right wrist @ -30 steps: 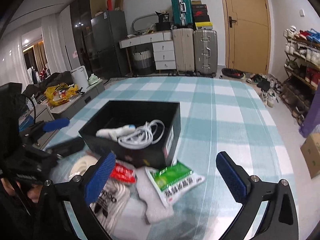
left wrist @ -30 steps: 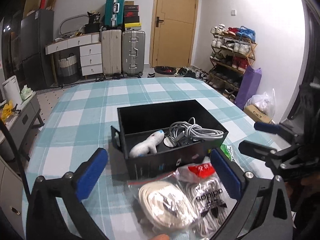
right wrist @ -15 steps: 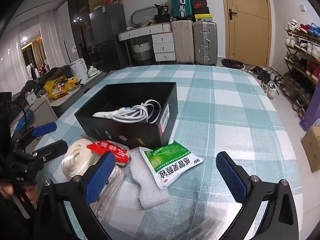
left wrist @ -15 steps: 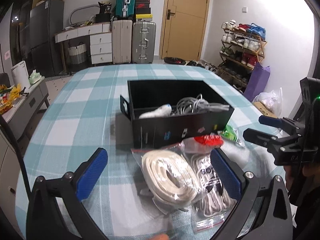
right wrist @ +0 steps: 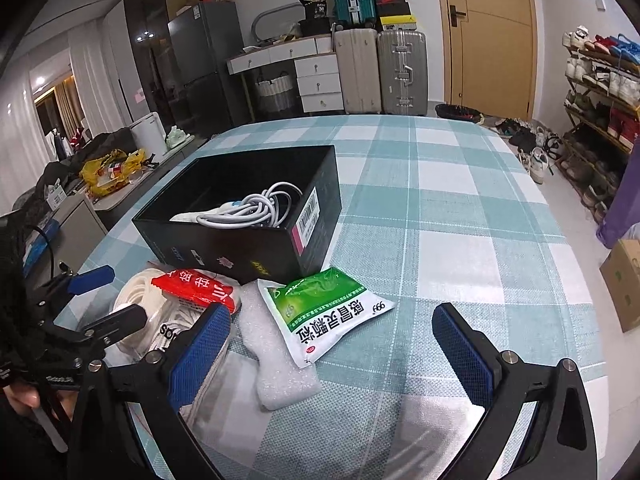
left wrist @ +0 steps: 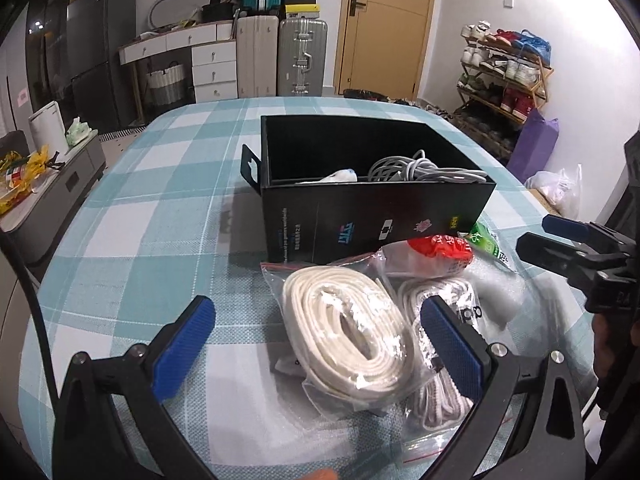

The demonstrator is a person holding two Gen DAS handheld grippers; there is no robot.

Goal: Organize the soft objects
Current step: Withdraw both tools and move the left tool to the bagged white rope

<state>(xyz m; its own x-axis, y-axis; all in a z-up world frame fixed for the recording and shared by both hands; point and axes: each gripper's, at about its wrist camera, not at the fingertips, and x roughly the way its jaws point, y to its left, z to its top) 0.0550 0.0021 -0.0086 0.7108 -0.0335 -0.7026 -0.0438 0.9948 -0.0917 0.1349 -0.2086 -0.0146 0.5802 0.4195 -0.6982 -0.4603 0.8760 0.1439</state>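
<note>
**Both claws spread wide above soft clutter before black box**

Nearest, in the left wrist view: left gripper (left wrist: 318,344) spread wide, blue-padded fingers (left wrist: 184,344) clear of everything, holding nothing. Between and just beyond them, flat on the teal-and-white checked tablecloth (left wrist: 132,240): clear zip bag of coiled cream webbing strap (left wrist: 348,332). Touching it on the right, partly hidden by the right-hand finger: second clear bag of white cord with black lettering (left wrist: 436,300). Over the far edge of both bags: crinkled red snack packet (left wrist: 436,248), pressed close against the box front.

In the right wrist view: right gripper (right wrist: 330,354) likewise parted wide and empty, hovering over the cloth. Near its left-hand finger: strip of white foam wrap (right wrist: 276,356), lying flat, its far end beside the red packet. Overlapping the foam's right edge: green-and-white medicine sachet (right wrist: 324,316), label upside down to the camera, its far corner touching the box's near corner.

Farther back: open black rectangular cardboard box (right wrist: 256,240), upright on the cloth, barcode label on its right end. Inside, toward the right end: bundled grey-white cable (right wrist: 256,208) with a white plug-like piece (left wrist: 340,176) just beside it; rest of the box interior dark.

Beyond the table: two silver suitcases (right wrist: 380,72) side by side against the wall, wooden door (left wrist: 384,28), loaded shoe rack (left wrist: 504,68).
</note>
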